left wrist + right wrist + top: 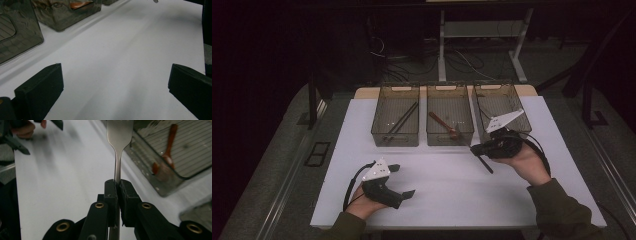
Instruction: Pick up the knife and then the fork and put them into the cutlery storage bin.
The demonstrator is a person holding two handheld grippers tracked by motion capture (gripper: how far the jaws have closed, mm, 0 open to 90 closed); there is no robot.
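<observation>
White bench (437,185), three bins: right tool (477,148) pinches a fork (119,135) (unbinned yet), lower right; left tool (402,180) spread, idle.

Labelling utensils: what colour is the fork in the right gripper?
Silver metal fork, clearest in the right gripper view.

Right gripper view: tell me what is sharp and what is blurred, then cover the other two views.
Right gripper view: the fork and right gripper are sharp; the table is streaked with motion blur, and the wooden spoon is soft. Left gripper view: sharp jaws, even light, bins slightly soft. High view: dim, dark surroundings, bright white table.
</observation>
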